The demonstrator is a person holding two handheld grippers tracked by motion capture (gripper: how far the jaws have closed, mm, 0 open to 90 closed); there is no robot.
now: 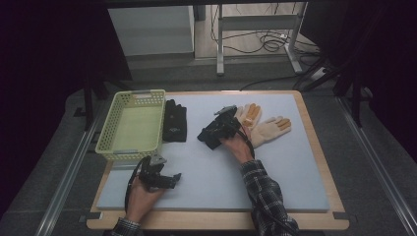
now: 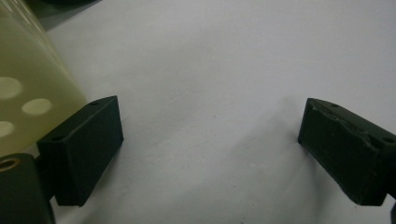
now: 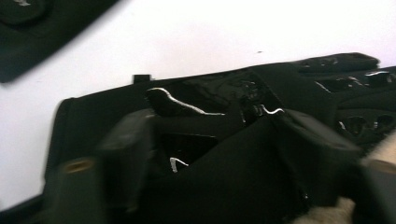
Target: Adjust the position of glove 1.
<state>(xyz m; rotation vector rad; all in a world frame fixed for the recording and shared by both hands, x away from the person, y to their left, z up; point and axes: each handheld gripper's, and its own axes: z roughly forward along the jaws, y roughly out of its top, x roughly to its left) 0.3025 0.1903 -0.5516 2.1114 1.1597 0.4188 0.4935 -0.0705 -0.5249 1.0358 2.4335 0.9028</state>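
A pale yellow plastic basket with perforated walls [image 1: 133, 127] stands at the left rear of the light grey foam mat [image 1: 295, 172] that covers the wooden table [image 1: 322, 162]. Its inside holds nothing that can be seen from the high view. In the left gripper view a corner of the same basket's wall, with round holes, rises just beside the left jaw.

Just beside the basket's right wall lies a black glove [image 1: 175, 120], flat on the mat, fingers pointing away from the person. A small pale mark shows on its back, too small to read.

A second black glove [image 1: 210, 135], the one in hand, lies crumpled near the middle of the mat. The right gripper [image 1: 214, 132] is on it: in the right gripper view its jaws stand apart with folds of the black glove [image 3: 210, 100] bunched between and in front of them; whether the pads press on the fabric I cannot tell.

Right of that hand lie two cream knit gloves with orange-tipped fingers [image 1: 263, 124], overlapping each other.

The left gripper [image 1: 169, 179] rests low over bare mat near the front left, close to the basket's near corner, with its jaws wide apart and nothing between them.

No lettering can be read on any of the things.
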